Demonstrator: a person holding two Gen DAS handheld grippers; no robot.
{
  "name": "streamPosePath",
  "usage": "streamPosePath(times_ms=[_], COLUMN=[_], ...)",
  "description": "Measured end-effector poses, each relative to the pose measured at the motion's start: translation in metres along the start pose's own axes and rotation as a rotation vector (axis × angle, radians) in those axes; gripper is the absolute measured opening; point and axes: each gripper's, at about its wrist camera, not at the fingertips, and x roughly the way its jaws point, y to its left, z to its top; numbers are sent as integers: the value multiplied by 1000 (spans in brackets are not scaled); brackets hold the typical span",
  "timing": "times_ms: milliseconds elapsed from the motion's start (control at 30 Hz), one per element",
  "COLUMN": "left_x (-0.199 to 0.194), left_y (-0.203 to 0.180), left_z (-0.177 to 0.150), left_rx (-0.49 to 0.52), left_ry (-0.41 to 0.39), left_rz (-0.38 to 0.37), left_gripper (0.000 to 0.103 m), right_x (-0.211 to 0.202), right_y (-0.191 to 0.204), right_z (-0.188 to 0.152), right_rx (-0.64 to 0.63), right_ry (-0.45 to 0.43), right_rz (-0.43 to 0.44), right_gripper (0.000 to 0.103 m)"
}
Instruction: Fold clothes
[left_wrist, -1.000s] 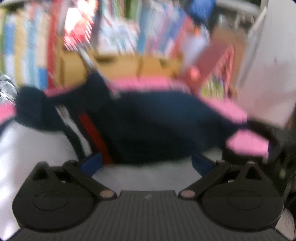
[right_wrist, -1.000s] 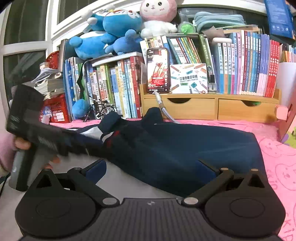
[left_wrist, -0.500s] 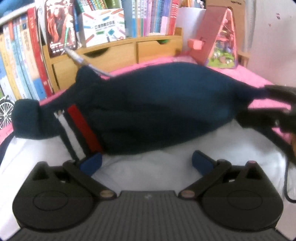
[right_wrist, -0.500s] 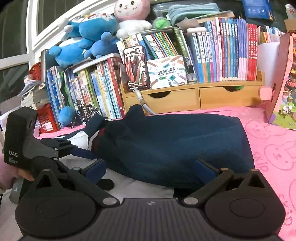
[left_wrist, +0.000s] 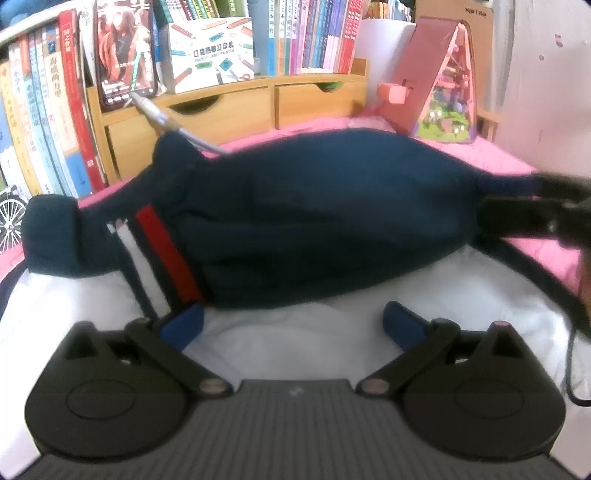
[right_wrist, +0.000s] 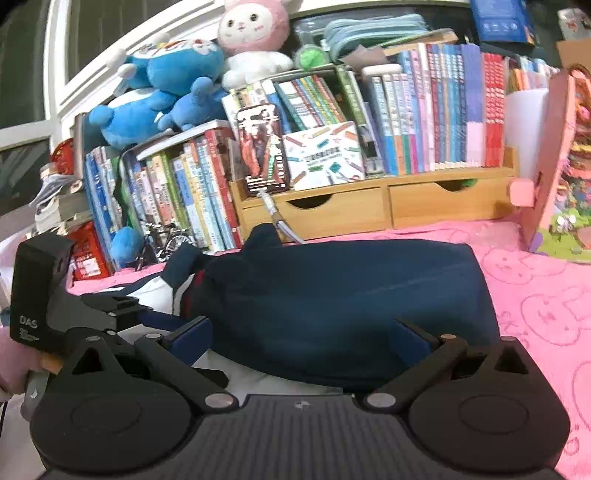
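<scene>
Navy garment (left_wrist: 314, 218) lies bunched on a pink towel (right_wrist: 535, 295), in front of the wooden drawer unit (right_wrist: 369, 210) that serves as landmark here. Its navy top layer is folded over a white part (left_wrist: 295, 332); a red stripe (left_wrist: 162, 251) and a white stripe sit at the garment end left of the drawers, beside a rolled navy cuff (left_wrist: 51, 236). Left gripper (left_wrist: 291, 325): jaws spread wide, blue pads either side of the white fabric, low over it at the near edge of the navy fold; nothing between the pads. Whether the pads touch the cloth cannot be told. Right gripper (right_wrist: 303, 339): jaws likewise spread wide, blue pads over the near edge of the navy layer, the fabric lying between and under them but not pinched. In the left view the right gripper (left_wrist: 535, 218) shows blurred at the garment's right end, its tips at the navy edge; contact cannot be told. In the right view the left gripper (right_wrist: 110, 314) shows at the garment's left end, black body marked DAS, held by a hand (right_wrist: 14, 354) at the frame edge. A phone (right_wrist: 264, 147) leans upright on top of the drawer unit, its cable (right_wrist: 284, 225) running down to the garment's far edge. Books (right_wrist: 443, 110) stand on and left of the drawers; plush toys (right_wrist: 166, 85) sit on the books. A pink house-shaped toy (left_wrist: 439, 85) stands right of the drawers.
</scene>
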Motion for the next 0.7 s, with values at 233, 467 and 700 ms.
streamPosePath(times_ms=[233,467,700], left_x=[-37,-28,3], left_y=[57,82,80], left_z=[10,30,21], left_rx=[-435,-520,-572], left_ry=[-171,-191,-175], left_rz=[-117,-56,-55], left_gripper=[65,40,41], right_x=[-3,2,6], right_y=[-17,-13,-10], right_z=[-3,-4,-3], right_rx=[62,47,37], right_ry=[-10,7,34], right_rz=[-3,4,6], right_gripper=[103,103,102])
